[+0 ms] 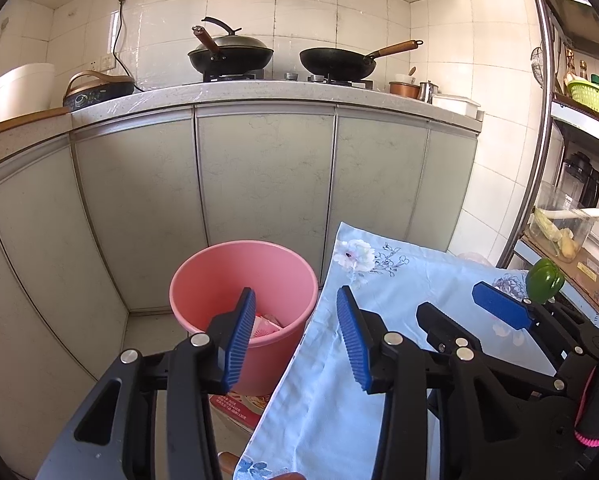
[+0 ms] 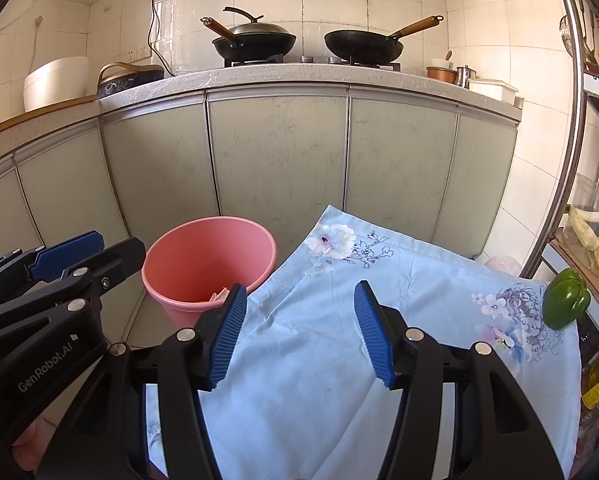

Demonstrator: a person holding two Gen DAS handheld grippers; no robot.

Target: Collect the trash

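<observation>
A pink bucket [image 1: 243,280] stands on the floor left of a table with a light blue flowered cloth [image 1: 379,312]. Pink and white scraps [image 1: 265,326] lie in its bottom. My left gripper [image 1: 295,316] is open and empty, over the bucket's right rim and the cloth's left edge. My right gripper [image 2: 299,312] is open and empty above the cloth [image 2: 339,360]. The bucket [image 2: 207,256] and the left gripper [image 2: 71,256] show at left in the right wrist view. The right gripper [image 1: 487,304] shows at right in the left wrist view.
A green bell pepper [image 2: 565,300] sits at the cloth's right edge. Grey cabinet doors [image 1: 259,176] close the far side, with two woks [image 1: 339,60] on the stove above. A metal shelf rack [image 1: 539,120] stands at right. A red printed box [image 1: 239,406] lies under the bucket.
</observation>
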